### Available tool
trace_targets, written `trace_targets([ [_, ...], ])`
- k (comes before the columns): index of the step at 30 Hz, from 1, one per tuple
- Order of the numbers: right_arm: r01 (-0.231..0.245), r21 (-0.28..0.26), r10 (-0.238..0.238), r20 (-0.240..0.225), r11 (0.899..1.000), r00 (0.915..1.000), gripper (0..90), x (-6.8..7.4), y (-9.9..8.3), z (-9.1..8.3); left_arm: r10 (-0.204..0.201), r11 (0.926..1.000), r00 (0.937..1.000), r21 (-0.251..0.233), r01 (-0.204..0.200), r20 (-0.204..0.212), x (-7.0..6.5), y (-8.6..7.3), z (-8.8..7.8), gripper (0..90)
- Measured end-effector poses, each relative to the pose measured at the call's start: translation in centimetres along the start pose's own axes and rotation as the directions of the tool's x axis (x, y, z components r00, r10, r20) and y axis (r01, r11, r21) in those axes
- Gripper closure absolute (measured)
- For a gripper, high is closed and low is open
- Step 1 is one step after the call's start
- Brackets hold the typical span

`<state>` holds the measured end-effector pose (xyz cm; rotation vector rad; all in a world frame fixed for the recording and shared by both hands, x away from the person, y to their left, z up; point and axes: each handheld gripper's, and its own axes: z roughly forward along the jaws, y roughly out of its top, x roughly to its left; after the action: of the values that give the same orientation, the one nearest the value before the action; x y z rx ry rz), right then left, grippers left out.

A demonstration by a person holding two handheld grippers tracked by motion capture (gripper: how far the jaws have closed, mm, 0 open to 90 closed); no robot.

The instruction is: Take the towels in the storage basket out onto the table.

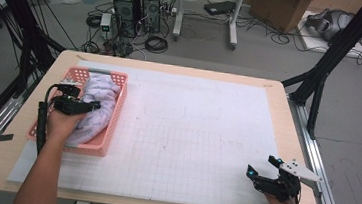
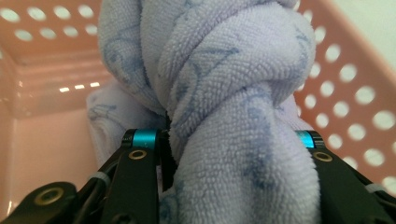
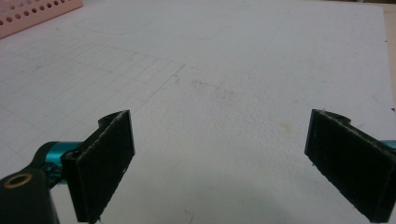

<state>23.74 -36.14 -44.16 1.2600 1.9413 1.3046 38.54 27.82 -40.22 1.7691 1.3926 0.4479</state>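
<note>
The left gripper (image 2: pixel 224 140) is clamped on the bunched lilac towel (image 2: pixel 224 84) lying in the pink basket (image 1: pixel 110 140), so lifting may drag the light basket along, while the right gripper (image 1: pixel 264 167) waits open above the bench (image 1: pixel 211 75).

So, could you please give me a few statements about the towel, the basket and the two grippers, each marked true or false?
1. The lilac towel lies in the pink basket. True.
2. The left gripper has a fold of the towel between its jaws. True.
3. The right gripper is clamped on the basket. False: it is open above the white gridded mat, holding nothing.
4. The basket sits at the table's right edge. False: it sits at the left.
</note>
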Motion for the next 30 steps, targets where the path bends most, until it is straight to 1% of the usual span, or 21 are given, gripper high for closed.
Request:
trace_targets([
  [1, 0.005, -0.006, -0.005, 0.003, 1.000, 1.0000, 6.8, 0.0, 0.0, -0.1, -0.008, 0.9996, 0.9999, -0.026, 0.008, 0.011, 0.1, 0.1, -0.3, 59.6],
  [2, -0.001, -0.010, 0.001, 0.001, 1.000, 1.0000, 6.8, 0.0, 0.0, -0.1, -0.018, 0.9986, 0.9997, -0.050, 0.018, 0.017, 0.1, 0.1, -0.6, 59.8],
  [4, 0.000, -0.016, 0.000, 0.002, 1.000, 1.0000, 6.8, -0.1, 0.0, -0.3, -0.025, 0.9941, 0.9991, -0.105, 0.028, 0.034, 0.0, 0.3, -1.2, 60.0],
  [5, -0.004, -0.016, 0.004, 0.002, 1.000, 1.0000, 6.8, -0.1, 0.0, -0.3, -0.020, 0.9912, 0.9989, -0.130, 0.026, 0.042, -0.1, 0.4, -1.5, 60.0],
  [7, -0.003, -0.019, 0.004, 0.003, 1.000, 1.0000, 6.8, -0.1, 0.0, -0.4, -0.019, 0.9832, 0.9972, -0.180, 0.032, 0.073, -0.3, 0.5, -2.2, 60.0],
  [9, 0.001, -0.021, -0.001, -0.002, 1.000, 1.0000, 6.8, -0.1, 0.1, -0.5, -0.005, 0.9742, 0.9962, -0.224, 0.025, 0.087, -0.5, 0.6, -2.9, 60.0],
  [10, 0.002, -0.025, -0.003, -0.003, 1.000, 1.0000, 6.8, -0.1, 0.1, -0.5, -0.003, 0.9693, 0.9958, -0.245, 0.026, 0.092, -0.7, 0.6, -3.2, 60.0],
  [11, -0.002, -0.025, 0.002, -0.003, 1.000, 1.0000, 6.8, -0.1, 0.1, -0.6, 0.007, 0.9659, 0.9958, -0.258, 0.017, 0.091, -0.7, 0.6, -3.5, 60.0],
  [13, -0.003, -0.029, 0.003, -0.005, 1.000, 1.0000, 6.9, -0.1, 0.1, -0.6, 0.011, 0.9546, 0.9956, -0.298, 0.017, 0.094, -0.9, 0.7, -4.0, 60.0],
  [14, -0.003, -0.025, 0.003, -0.006, 1.000, 1.0000, 6.8, 0.0, 0.1, -0.6, 0.019, 0.9501, 0.9951, -0.312, 0.012, 0.097, -0.9, 0.8, -4.3, 60.0],
  [15, 0.003, -0.027, -0.003, -0.006, 1.000, 1.0000, 6.8, 0.0, 0.2, -0.6, 0.019, 0.9427, 0.9944, -0.333, 0.017, 0.104, -1.0, 0.9, -4.6, 60.0],
  [17, 0.004, -0.029, -0.004, -0.007, 1.000, 1.0000, 6.8, 0.1, 0.2, -0.6, 0.028, 0.9325, 0.9931, -0.361, 0.015, 0.114, -1.2, 1.2, -5.2, 60.0],
  [18, 0.007, -0.031, -0.007, -0.008, 0.999, 0.9999, 6.8, 0.1, 0.2, -0.6, 0.038, 0.9296, 0.9923, -0.369, 0.008, 0.118, -1.4, 1.4, -5.5, 59.9],
  [19, 0.010, -0.032, -0.010, -0.009, 0.999, 0.9999, 6.8, 0.1, 0.3, -0.6, 0.050, 0.9243, 0.9917, -0.382, -0.002, 0.118, -1.5, 1.6, -5.8, 60.0],
  [22, 0.020, -0.037, -0.021, -0.012, 0.999, 0.9997, 6.9, 0.2, 0.3, -0.6, 0.065, 0.9090, 0.9890, -0.417, -0.004, 0.133, -1.8, 1.9, -6.4, 59.9],
  [24, 0.022, -0.037, -0.022, -0.012, 0.999, 0.9997, 6.8, 0.2, 0.3, -0.6, 0.074, 0.9014, 0.9870, -0.433, -0.005, 0.143, -1.8, 2.1, -6.7, 59.9],
  [25, 0.023, -0.039, -0.023, -0.012, 0.999, 0.9997, 6.8, 0.3, 0.4, -0.6, 0.074, 0.9014, 0.9870, -0.433, -0.005, 0.143, -1.8, 2.1, -6.7, 59.9],
  [26, 0.025, -0.037, -0.025, -0.014, 0.999, 0.9996, 6.8, 0.3, 0.4, -0.6, 0.078, 0.8950, 0.9855, -0.446, -0.002, 0.151, -1.9, 2.2, -6.9, 59.9],
  [27, 0.023, -0.035, -0.023, -0.014, 0.999, 0.9996, 6.8, 0.3, 0.4, -0.6, 0.077, 0.8913, 0.9840, -0.453, 0.005, 0.161, -2.0, 2.2, -6.9, 59.9],
  [29, 0.021, -0.036, -0.022, -0.015, 0.999, 0.9997, 6.8, 0.3, 0.4, -0.6, 0.086, 0.8847, 0.9815, -0.466, 0.004, 0.171, -2.0, 2.3, -7.2, 59.9],
  [30, 0.026, -0.036, -0.027, -0.016, 0.999, 0.9995, 6.8, 0.3, 0.4, -0.5, 0.086, 0.8797, 0.9802, -0.475, 0.010, 0.178, -2.1, 2.4, -7.3, 59.9],
])
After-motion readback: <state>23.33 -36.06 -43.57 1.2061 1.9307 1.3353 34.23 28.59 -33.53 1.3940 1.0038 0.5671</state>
